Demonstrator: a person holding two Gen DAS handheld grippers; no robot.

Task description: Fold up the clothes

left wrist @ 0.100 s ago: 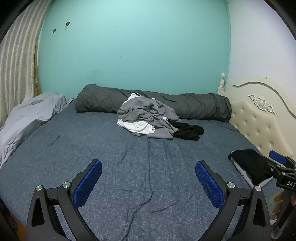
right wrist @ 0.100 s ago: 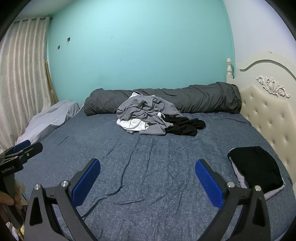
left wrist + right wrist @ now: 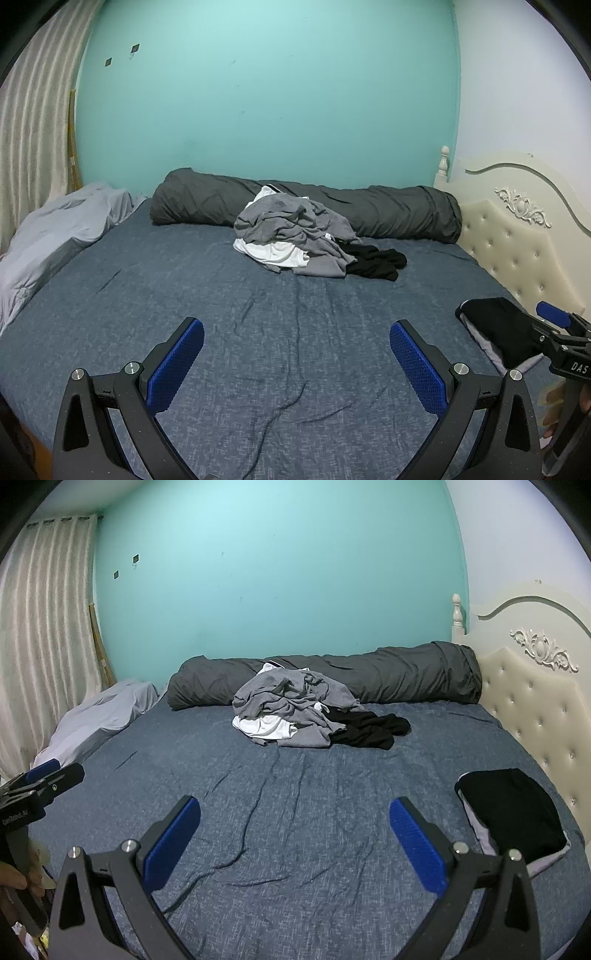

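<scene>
A heap of crumpled clothes [image 3: 291, 229] [image 3: 288, 701] lies at the far middle of the bed: grey garments on top, a white one [image 3: 277, 254] under them, a black one [image 3: 376, 262] at the right. A folded black garment [image 3: 513, 808] [image 3: 498, 328] rests on a folded grey piece near the headboard. My left gripper [image 3: 295, 365] hovers open over bare sheet, nothing between its blue pads. My right gripper [image 3: 295, 842] is open too, empty, with the folded stack just right of it. Both are well short of the heap.
The blue bedsheet [image 3: 258, 332] is wrinkled. A rolled dark grey duvet [image 3: 388, 206] lies along the teal wall behind the heap. A light grey blanket [image 3: 55, 236] is bunched at the left edge by the curtain. A cream tufted headboard [image 3: 535, 709] bounds the right side.
</scene>
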